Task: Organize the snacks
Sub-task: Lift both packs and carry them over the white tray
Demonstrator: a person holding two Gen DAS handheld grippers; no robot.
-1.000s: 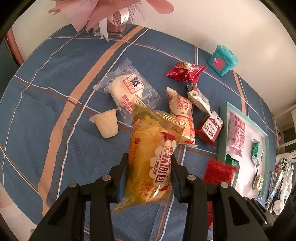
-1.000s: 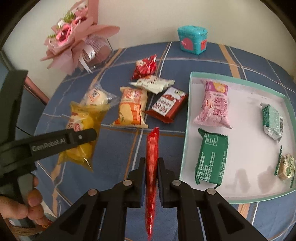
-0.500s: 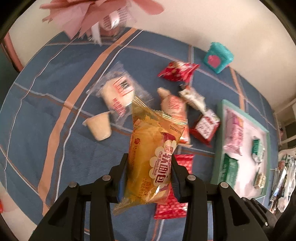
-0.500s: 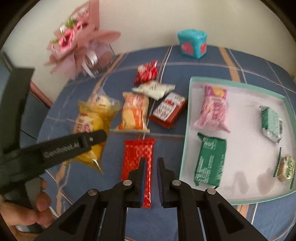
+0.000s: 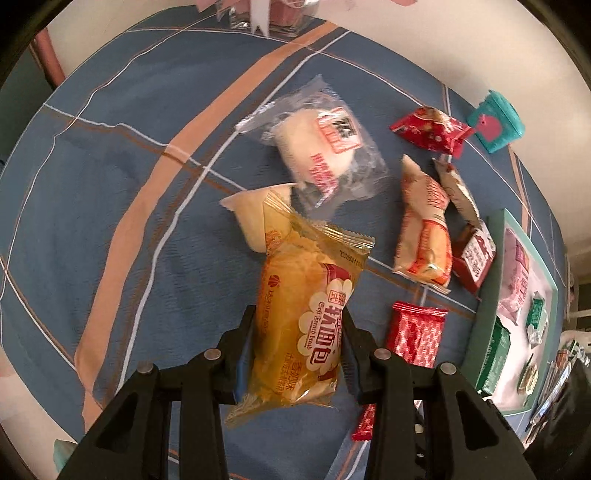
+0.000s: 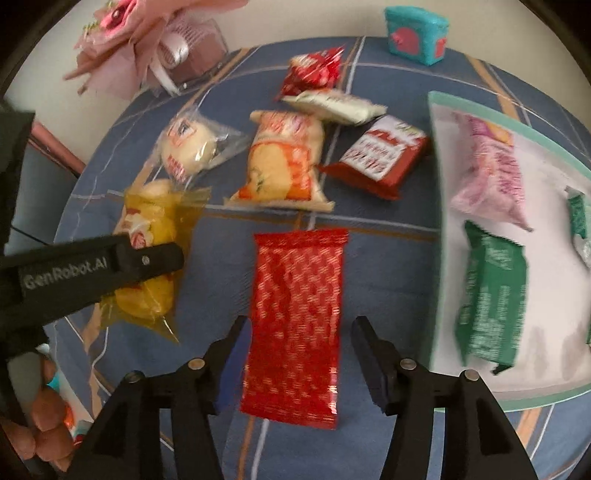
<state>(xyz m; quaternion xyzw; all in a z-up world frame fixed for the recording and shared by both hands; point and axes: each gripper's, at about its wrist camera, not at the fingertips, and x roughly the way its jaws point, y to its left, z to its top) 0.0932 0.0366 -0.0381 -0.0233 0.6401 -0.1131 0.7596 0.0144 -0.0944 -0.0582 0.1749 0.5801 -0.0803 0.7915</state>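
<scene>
Nearest the right-hand camera, the right gripper point(image 6: 301, 354) has its jaws opening, and the red patterned packet point(image 6: 295, 321) lies flat on the blue checked cloth point(image 5: 110, 166) between them, neither pad pressing on it; it sits just left of the teal-rimmed tray point(image 6: 437, 229), which serves as the landmark here. To the left of that packet, well apart from the tray, the left gripper point(image 5: 297, 354) is clenched on a yellow French-bread packet point(image 5: 303, 321), held above the cloth over a pale jelly cup point(image 5: 251, 218). This looks like a setting-down step: the red packet is being released outside the tray, so the sorting seems only partly done. The next move probably calls for lifting the right gripper clear without dragging the packet, and for finding the bread packet a place. Further from the cameras, left of the tray, lie an orange-and-white packet point(image 6: 284, 162), a dark red packet point(image 6: 380, 158) close to the tray's rim, a clear-wrapped bun point(image 6: 188, 147), a white packet point(image 6: 332, 105) and a red crinkled one point(image 6: 314, 72). Inside the tray lie a pink packet point(image 6: 491, 166), a green packet point(image 6: 487, 295) nearest its left rim, and smaller green items, too blurred to name. Beyond the tray stands a teal box point(image 6: 415, 33).
</scene>
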